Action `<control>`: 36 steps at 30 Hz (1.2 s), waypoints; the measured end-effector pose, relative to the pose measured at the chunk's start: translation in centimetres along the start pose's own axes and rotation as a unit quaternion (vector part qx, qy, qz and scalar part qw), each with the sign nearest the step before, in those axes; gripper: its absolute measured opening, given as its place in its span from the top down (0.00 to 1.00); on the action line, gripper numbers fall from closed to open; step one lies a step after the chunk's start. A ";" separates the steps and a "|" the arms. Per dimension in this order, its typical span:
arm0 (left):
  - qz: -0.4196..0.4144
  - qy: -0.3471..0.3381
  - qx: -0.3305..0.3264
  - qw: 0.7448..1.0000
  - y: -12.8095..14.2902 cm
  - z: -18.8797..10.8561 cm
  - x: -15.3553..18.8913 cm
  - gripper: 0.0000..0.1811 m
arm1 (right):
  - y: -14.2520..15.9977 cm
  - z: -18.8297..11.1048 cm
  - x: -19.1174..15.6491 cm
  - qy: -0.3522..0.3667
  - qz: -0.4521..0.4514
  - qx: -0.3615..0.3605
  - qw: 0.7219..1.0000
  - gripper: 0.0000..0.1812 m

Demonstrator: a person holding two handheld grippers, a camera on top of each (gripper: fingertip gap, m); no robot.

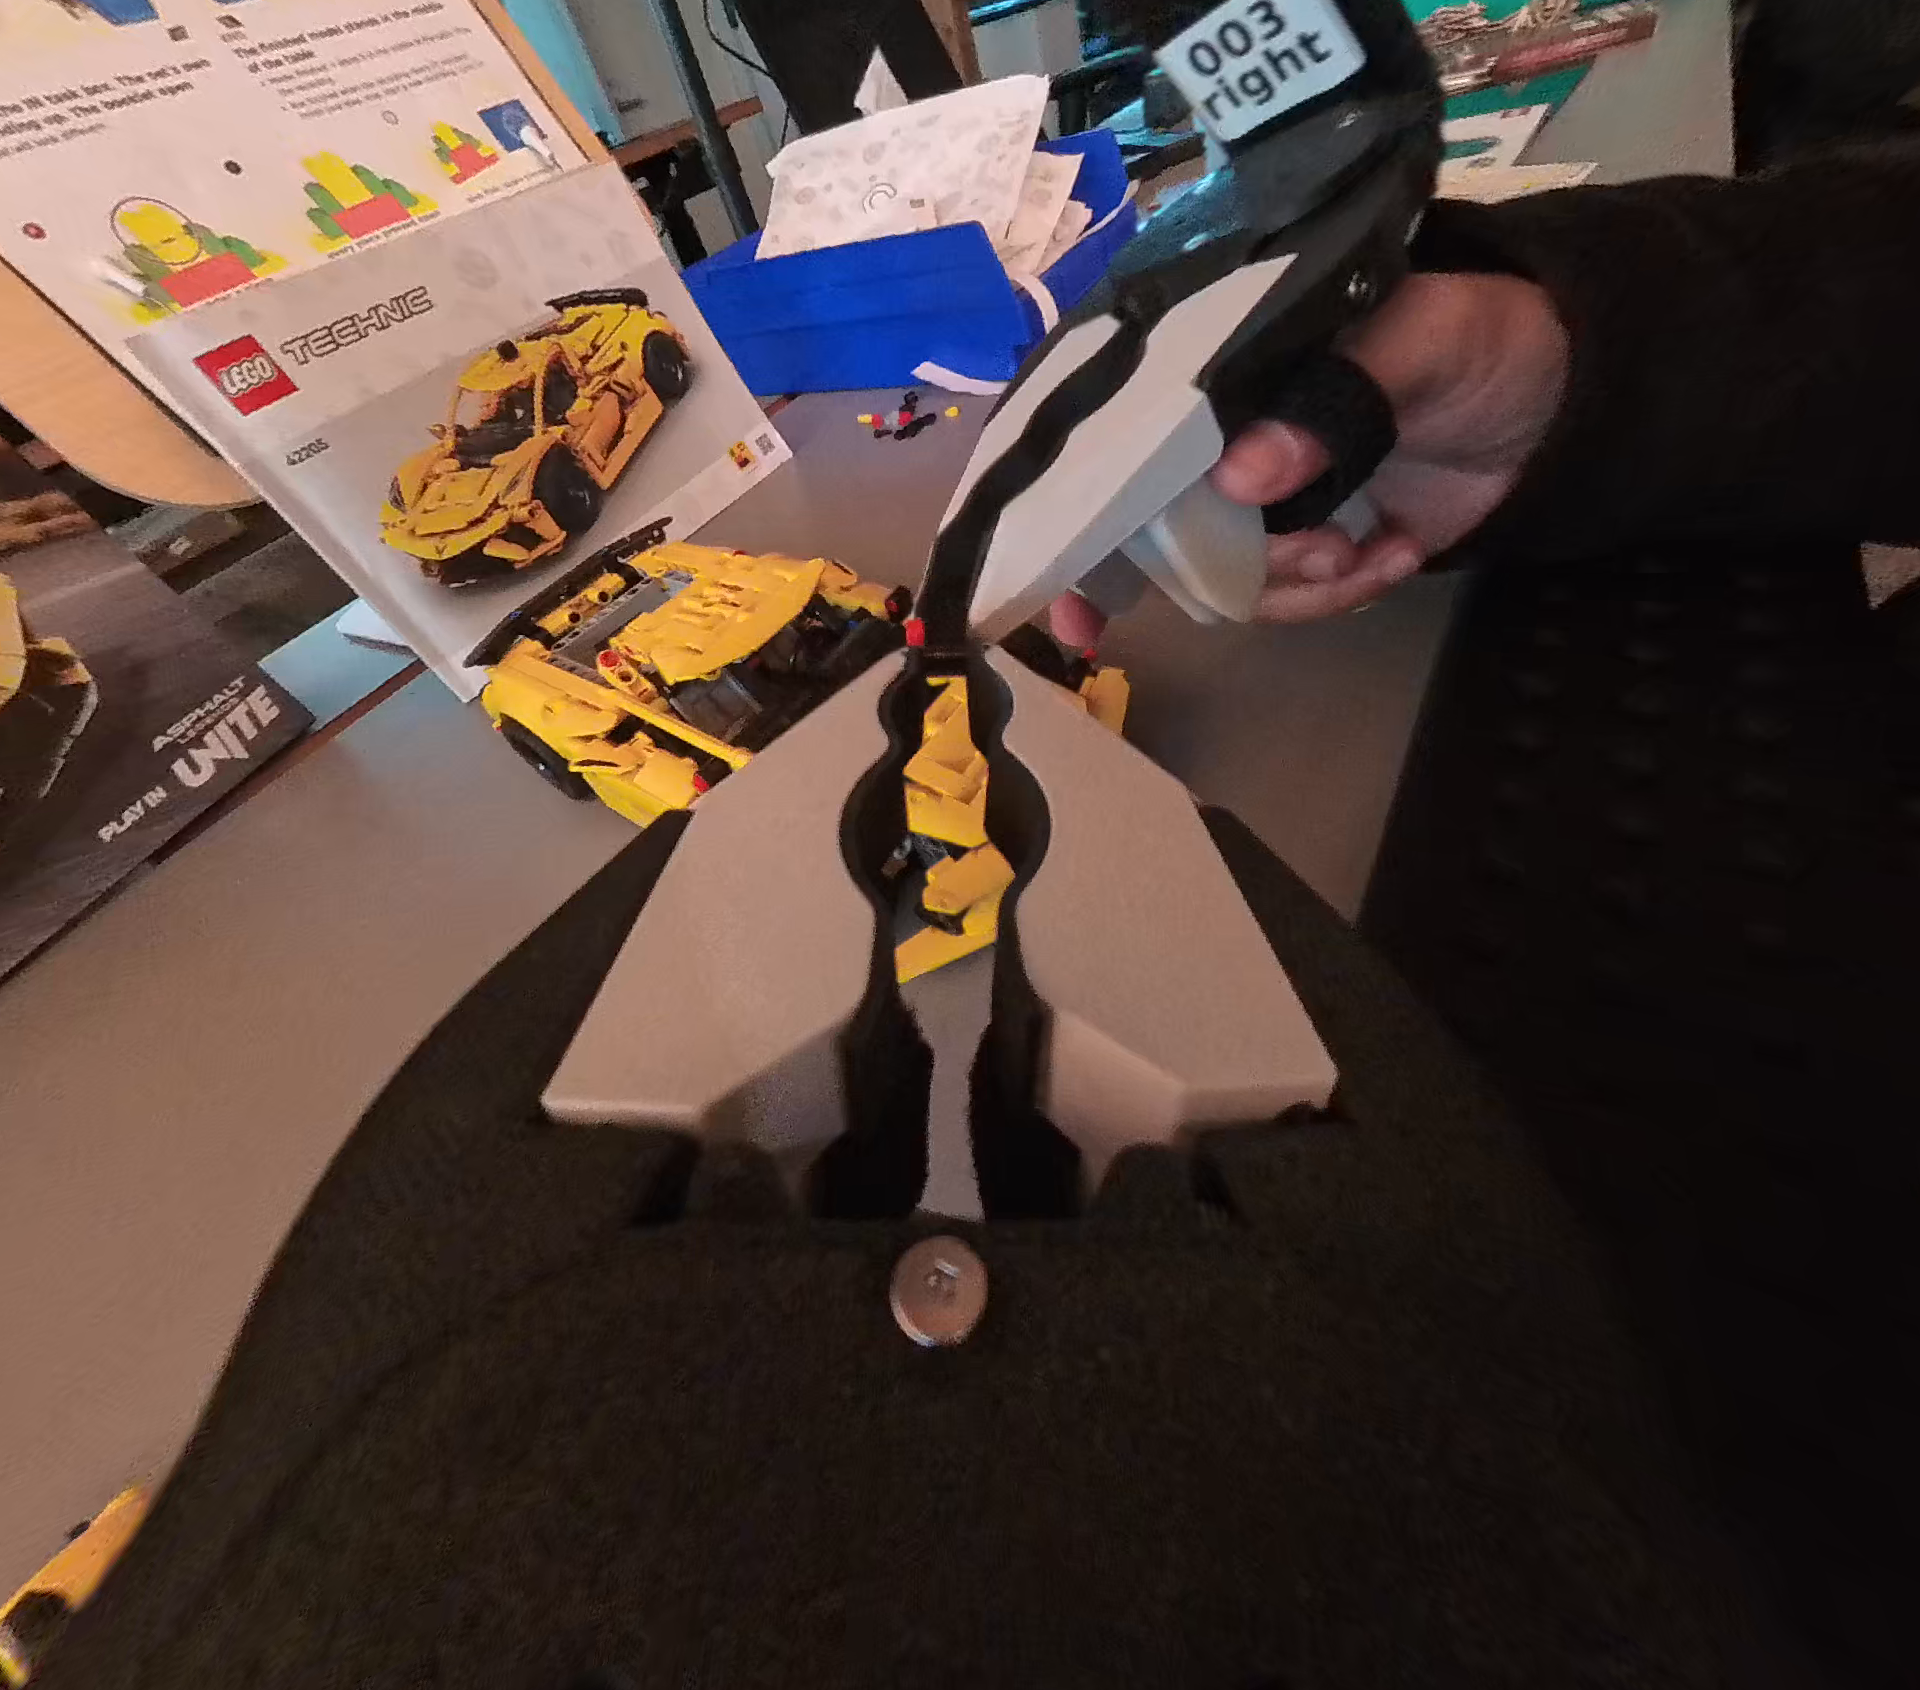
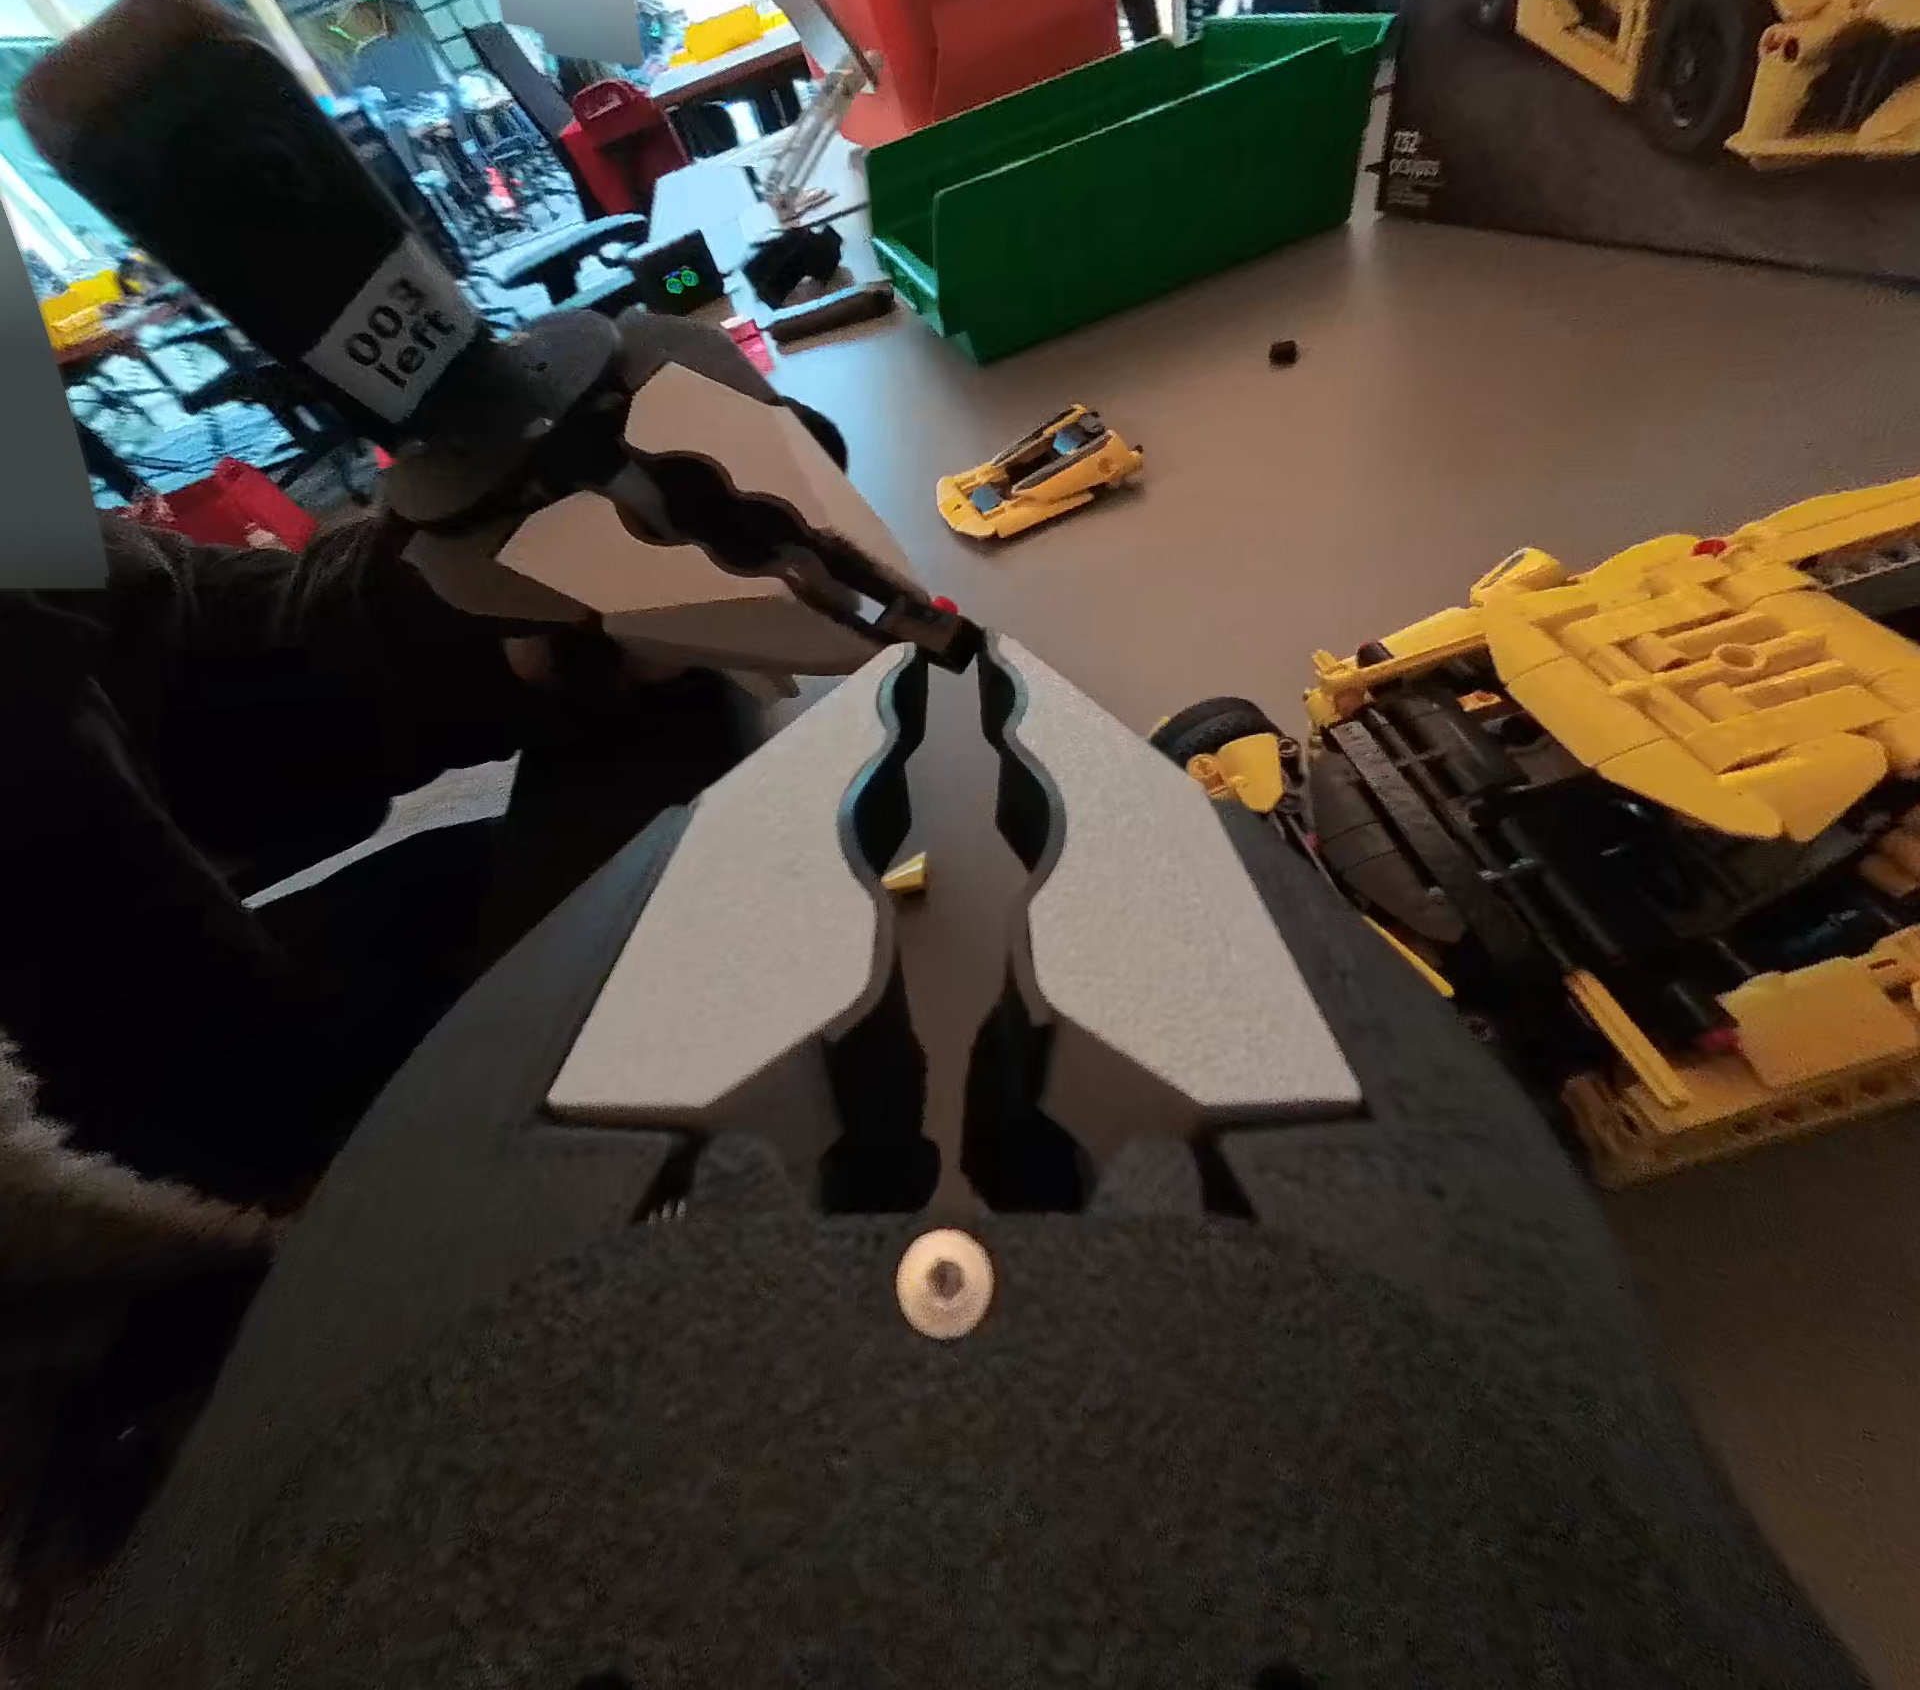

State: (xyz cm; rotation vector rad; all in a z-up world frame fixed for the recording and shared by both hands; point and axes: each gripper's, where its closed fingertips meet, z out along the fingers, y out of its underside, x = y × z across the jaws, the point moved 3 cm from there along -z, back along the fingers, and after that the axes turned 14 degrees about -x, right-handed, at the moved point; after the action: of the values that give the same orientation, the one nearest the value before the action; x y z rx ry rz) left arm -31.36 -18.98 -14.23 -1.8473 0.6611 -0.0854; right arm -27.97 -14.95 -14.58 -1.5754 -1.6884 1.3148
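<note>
Two hand-held grippers meet tip to tip above a grey table (image 2: 1455, 393). The left gripper (image 2: 935, 627) and right gripper (image 1: 920, 627) both have narrow fingers pinching one small black piece with a red pin (image 2: 940, 617). It looks light, stiff, easily dropped. A yellow brick car (image 1: 675, 674) sits just beyond.

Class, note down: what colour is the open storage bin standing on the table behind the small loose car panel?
Green; the storage bin shows best in the right wrist view.
</note>
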 end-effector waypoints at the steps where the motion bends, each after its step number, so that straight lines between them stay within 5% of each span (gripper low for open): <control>1: 0.005 -0.007 -0.008 1.000 0.2 0.1 0.0 0.96 | 0.2 0.1 0.1 0.012 -0.002 -0.005 1.000 0.95; 6: 0.005 0.001 -0.021 1.000 0.3 0.4 0.3 0.96 | -0.4 0.0 -0.7 0.013 -0.009 0.021 1.000 1.00; 8: 0.066 0.105 -0.006 0.992 -0.7 0.7 5.1 1.00 | 0.0 1.8 -1.9 0.027 -0.039 -0.019 0.999 1.00; 10: 0.151 -0.008 -0.018 0.988 -0.5 1.3 4.7 1.00 | -1.0 0.2 -1.0 0.049 -0.056 0.015 0.997 1.00; 11: 0.111 0.015 -0.025 0.993 -0.2 1.3 4.2 1.00 | -0.9 -0.2 -1.2 0.020 -0.037 0.011 0.999 1.00; 13: 0.067 0.046 -0.036 0.996 0.4 1.4 3.4 1.00 | 0.2 -0.9 1.2 0.100 -0.062 -0.017 0.993 1.00; 17: 0.067 0.050 -0.059 0.995 1.0 2.3 3.6 1.00 | 0.7 -0.6 1.8 0.092 -0.048 -0.028 0.994 1.00; 25: -0.077 -0.014 -0.082 0.993 3.1 0.7 -2.2 1.00 | 0.2 -1.6 2.7 0.050 0.021 0.018 0.998 1.00; 29: -0.128 -0.115 -0.153 0.973 8.0 -3.8 -7.6 1.00 | 0.4 -1.6 3.1 0.053 0.029 0.016 0.998 1.00; 31: -0.187 -0.148 -0.199 0.950 11.5 -6.7 -10.7 0.95 | 0.5 -1.4 3.1 0.053 0.029 0.011 0.998 1.00; 36: -0.304 -0.170 -0.262 0.900 16.1 -8.9 -13.6 0.52 | 1.1 -0.8 3.6 0.067 0.027 -0.009 0.997 1.00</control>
State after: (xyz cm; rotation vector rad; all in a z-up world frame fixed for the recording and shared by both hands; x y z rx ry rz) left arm -52.50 -23.65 -21.68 -2.4585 -0.1867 0.0132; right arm -27.61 -11.44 -16.16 -1.6915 -1.5900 1.1938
